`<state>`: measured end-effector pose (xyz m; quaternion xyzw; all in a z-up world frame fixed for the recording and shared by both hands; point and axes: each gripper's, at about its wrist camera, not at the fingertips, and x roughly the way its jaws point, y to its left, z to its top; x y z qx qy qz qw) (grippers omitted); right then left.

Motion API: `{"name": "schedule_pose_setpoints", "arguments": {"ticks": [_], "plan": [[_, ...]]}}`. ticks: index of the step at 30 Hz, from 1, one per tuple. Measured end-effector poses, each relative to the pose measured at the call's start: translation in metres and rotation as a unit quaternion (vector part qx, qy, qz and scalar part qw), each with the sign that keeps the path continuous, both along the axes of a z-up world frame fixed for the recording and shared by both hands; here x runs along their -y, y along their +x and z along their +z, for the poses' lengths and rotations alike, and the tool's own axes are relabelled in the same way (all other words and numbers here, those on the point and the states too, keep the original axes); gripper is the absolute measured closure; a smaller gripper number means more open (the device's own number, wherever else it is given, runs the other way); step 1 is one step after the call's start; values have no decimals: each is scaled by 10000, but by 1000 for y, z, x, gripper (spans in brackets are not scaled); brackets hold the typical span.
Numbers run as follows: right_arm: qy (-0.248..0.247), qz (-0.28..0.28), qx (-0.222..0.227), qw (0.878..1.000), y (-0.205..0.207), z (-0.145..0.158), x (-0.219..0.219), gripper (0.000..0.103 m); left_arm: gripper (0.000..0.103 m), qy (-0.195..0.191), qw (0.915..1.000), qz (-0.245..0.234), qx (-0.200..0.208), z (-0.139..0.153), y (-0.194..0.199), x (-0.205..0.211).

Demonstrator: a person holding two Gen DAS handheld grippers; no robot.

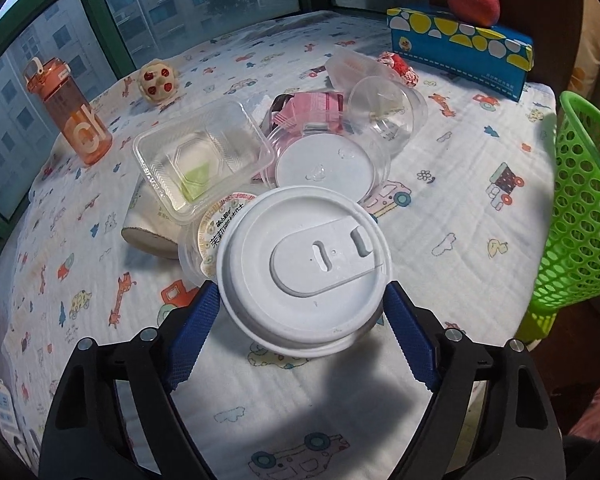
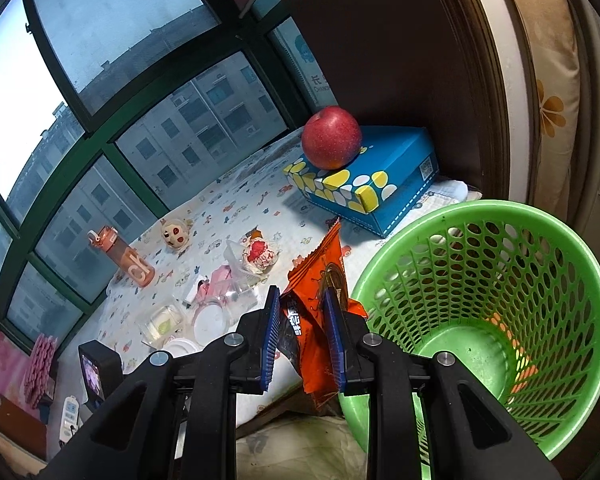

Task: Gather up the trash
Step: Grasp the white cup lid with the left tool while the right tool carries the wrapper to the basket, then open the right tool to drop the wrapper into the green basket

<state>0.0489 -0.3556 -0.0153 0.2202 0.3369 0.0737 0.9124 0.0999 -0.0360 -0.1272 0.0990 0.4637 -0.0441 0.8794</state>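
The right gripper (image 2: 302,328) is clamped on an orange snack wrapper (image 2: 320,280), pinching it low down so most of the packet sticks up above the pads. The green basket (image 2: 572,264) sits just beside it on the right, mouth tilted toward the camera. To finish this step well, carry the wrapper across the near rim until it hangs over the basket's hollow, then let go; releasing too early would likely drop it on the rim or the floor.

The left gripper (image 1: 300,300) has its jaws spread wide, one blue pad on each side of a white cup lid (image 1: 304,268). The lid lies between the fingers, though whether the pads already touch its edge is hard to tell from this angle. Closing squarely on the rim, not the flat top, should hold it. Behind it lie a clear plastic box (image 1: 202,160), a second lid (image 1: 326,168) and a clear cup (image 1: 384,108) on the printed cloth (image 1: 460,220).
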Motion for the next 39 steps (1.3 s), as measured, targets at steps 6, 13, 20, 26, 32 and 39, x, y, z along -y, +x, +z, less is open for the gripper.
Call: {"name": "schedule_pose_setpoints", "arguments": {"ticks": [6,13,20,26,32,39], "plan": [[-96,-143,-13,9999,-10,1,11,81,22,-250,9997,-8,-17,7,-7,-6],[-371,-388,-58,9985,-21,1,23,81,22,-770,9967,-215,128,39,-28,-9],[-638,-596,-162,9961,-29,-6,33,79,22,-1305,9885,-685,343,79,-32,16],[-672,-698,-239,9950,-35,-12,40,64,22,-1502,9805,-1191,440,103,-25,54],[-635,-801,-235,9945,-46,-13,51,58,22,-1607,9737,-1539,483,121,-15,87],[-699,-1029,-103,9922,-66,-5,65,45,22,-1591,9668,-1949,442,127,-9,132]]}}
